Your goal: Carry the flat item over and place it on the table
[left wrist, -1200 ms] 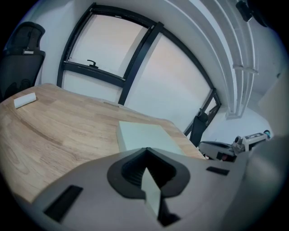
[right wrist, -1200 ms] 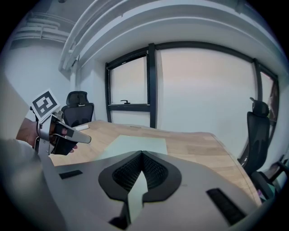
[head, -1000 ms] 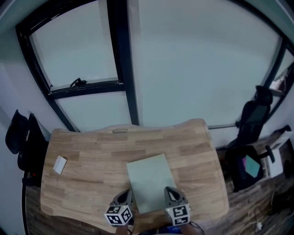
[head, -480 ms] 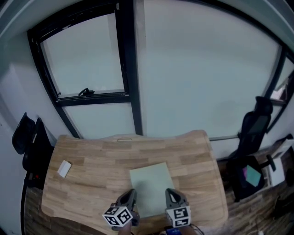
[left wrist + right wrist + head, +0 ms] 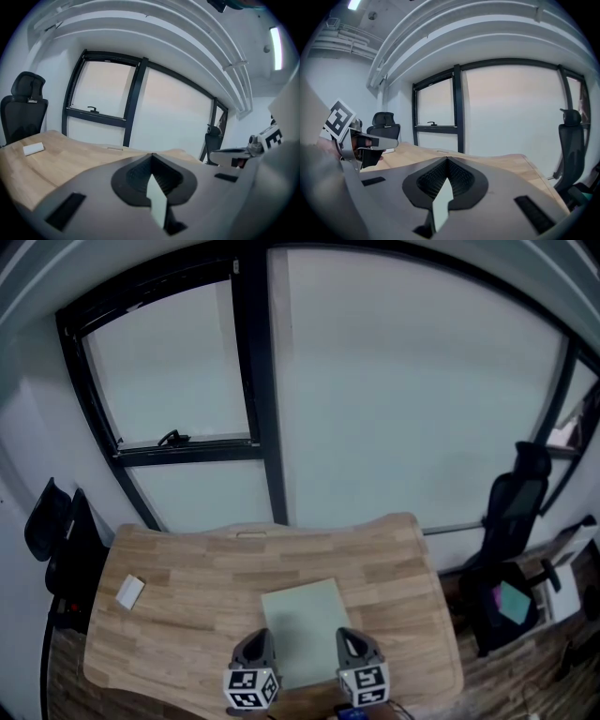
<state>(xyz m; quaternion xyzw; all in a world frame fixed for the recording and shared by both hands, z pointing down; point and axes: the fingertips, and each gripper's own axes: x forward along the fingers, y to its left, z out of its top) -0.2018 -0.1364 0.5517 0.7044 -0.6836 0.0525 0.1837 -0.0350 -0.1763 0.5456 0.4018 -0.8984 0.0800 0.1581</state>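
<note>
The flat item (image 5: 305,629) is a pale green rectangular sheet lying level over the near middle of the wooden table (image 5: 187,563). I cannot tell whether it rests on the wood. My left gripper (image 5: 255,652) and right gripper (image 5: 354,648) sit side by side at its near edge, each shut on it. In the left gripper view the closed jaws (image 5: 151,157) pinch a thin pale sliver of the sheet (image 5: 157,204). The right gripper view shows the same: its gripper (image 5: 447,161) is closed on the sheet's edge (image 5: 442,201).
A small white block (image 5: 129,592) lies on the table's left side. Black office chairs stand off the left end (image 5: 52,521) and the right end (image 5: 511,498). A dark-framed window wall (image 5: 253,381) runs behind the table's far edge.
The head view has tilted up a little, showing more window. Both grippers and the sheet stay over the table's near middle, still gripped.
</note>
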